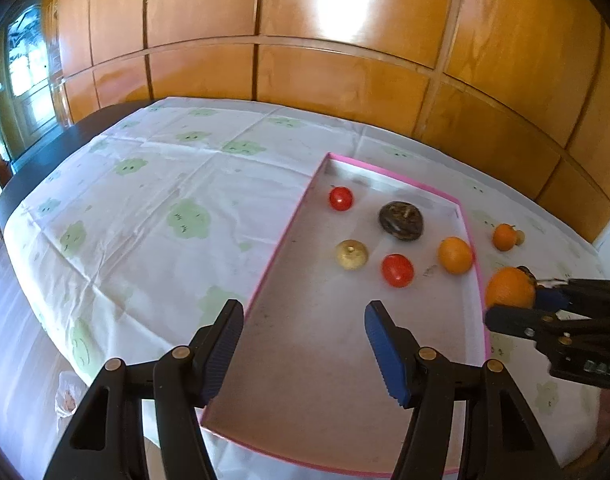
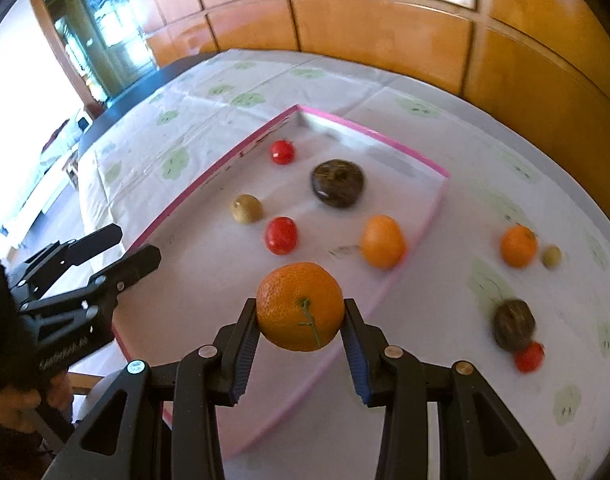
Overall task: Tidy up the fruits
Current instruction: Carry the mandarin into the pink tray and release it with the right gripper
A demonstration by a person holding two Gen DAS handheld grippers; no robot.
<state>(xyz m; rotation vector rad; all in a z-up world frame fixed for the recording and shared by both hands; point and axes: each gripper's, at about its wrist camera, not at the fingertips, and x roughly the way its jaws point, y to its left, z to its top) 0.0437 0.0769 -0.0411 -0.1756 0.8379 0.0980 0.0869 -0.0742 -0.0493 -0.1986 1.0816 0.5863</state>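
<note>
**Orange clamped over the pink-edged tray**

Nearest to the camera, the right gripper (image 2: pixel 301 322) has its blue ribbed pads pressed on both sides of a round orange (image 2: pixel 301 306) with dimpled peel and a thin green stalk; the fruit hangs above the near part of the tray (image 2: pixel 421 164). The left gripper (image 1: pixel 305 320) stands with its jaws apart and nothing between them, over the tray's near left rim.

The tray is a flat, shallow rectangle with a pink rim and a pale floor. Inside it, from left to right: a dull yellow-brown fruit (image 2: pixel 247 208), a glossy red tomato (image 2: pixel 282 152) near the far corner, a second tomato (image 2: pixel 281 235), a dark wrinkled fruit (image 2: pixel 337 183) and a smooth oval orange (image 2: pixel 383 241) against the right wall.

Right of the tray, on the creased tablecloth (image 2: pixel 445 128) with green prints, lie a small orange (image 2: pixel 519 246), a tiny pale fruit (image 2: pixel 551 256), another dark fruit (image 2: pixel 513 324) and a red one (image 2: pixel 529 357) touching it.
</note>
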